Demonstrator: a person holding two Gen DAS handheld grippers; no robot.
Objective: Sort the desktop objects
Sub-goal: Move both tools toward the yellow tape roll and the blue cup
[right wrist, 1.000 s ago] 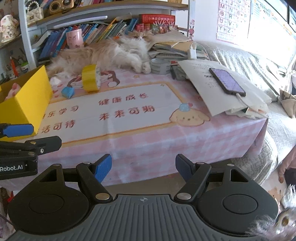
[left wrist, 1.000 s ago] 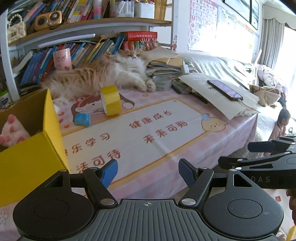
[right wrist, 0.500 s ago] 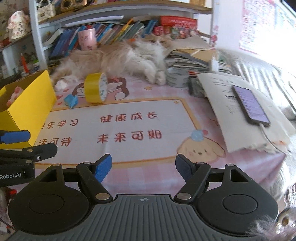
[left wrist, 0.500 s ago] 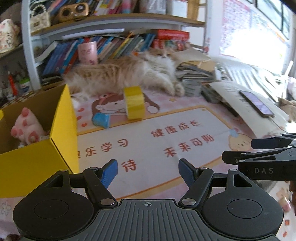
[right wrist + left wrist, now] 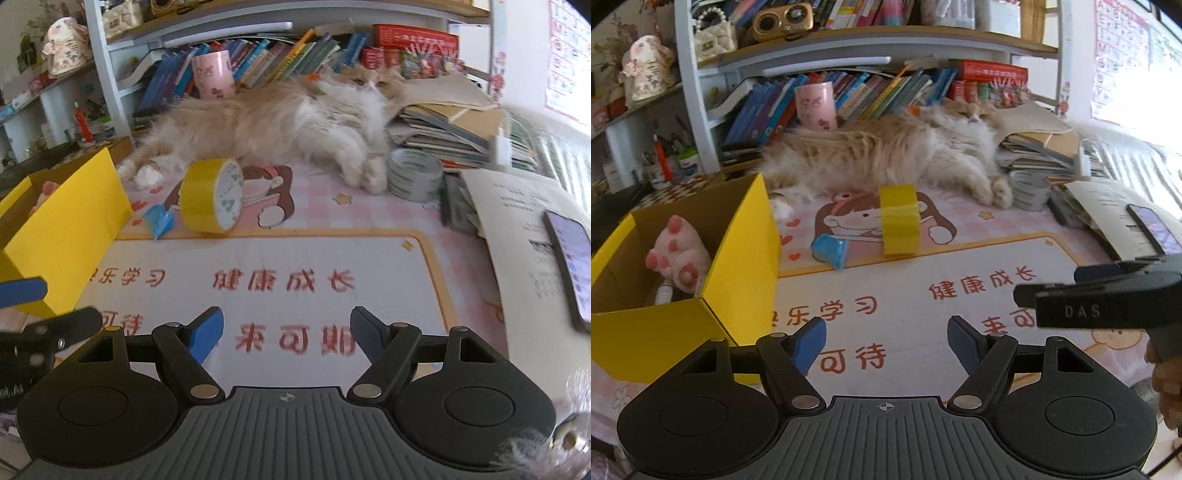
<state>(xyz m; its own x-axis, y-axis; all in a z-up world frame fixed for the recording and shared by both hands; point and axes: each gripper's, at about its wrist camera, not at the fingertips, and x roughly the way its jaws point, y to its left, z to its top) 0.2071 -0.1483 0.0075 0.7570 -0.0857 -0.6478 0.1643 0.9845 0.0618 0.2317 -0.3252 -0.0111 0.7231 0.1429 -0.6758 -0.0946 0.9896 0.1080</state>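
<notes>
A yellow tape roll (image 5: 899, 219) (image 5: 212, 195) stands on edge on the pink desk mat, with a small blue packet (image 5: 830, 252) (image 5: 159, 220) just left of it. An open yellow box (image 5: 679, 273) (image 5: 62, 229) at the left holds a pink paw plush (image 5: 677, 251). My left gripper (image 5: 886, 341) is open and empty over the mat's front, right of the box. My right gripper (image 5: 287, 334) is open and empty over the mat, well short of the tape. Each gripper shows at the edge of the other's view.
A long-haired cat (image 5: 886, 155) (image 5: 277, 118) lies across the back of the desk. Grey tape rolls (image 5: 415, 175), stacked books (image 5: 450, 129), papers and a phone (image 5: 570, 254) are at the right. Bookshelves (image 5: 849, 96) stand behind.
Both grippers have moved forward over the desk towards the tape and box, which now look larger. Both stay open.
</notes>
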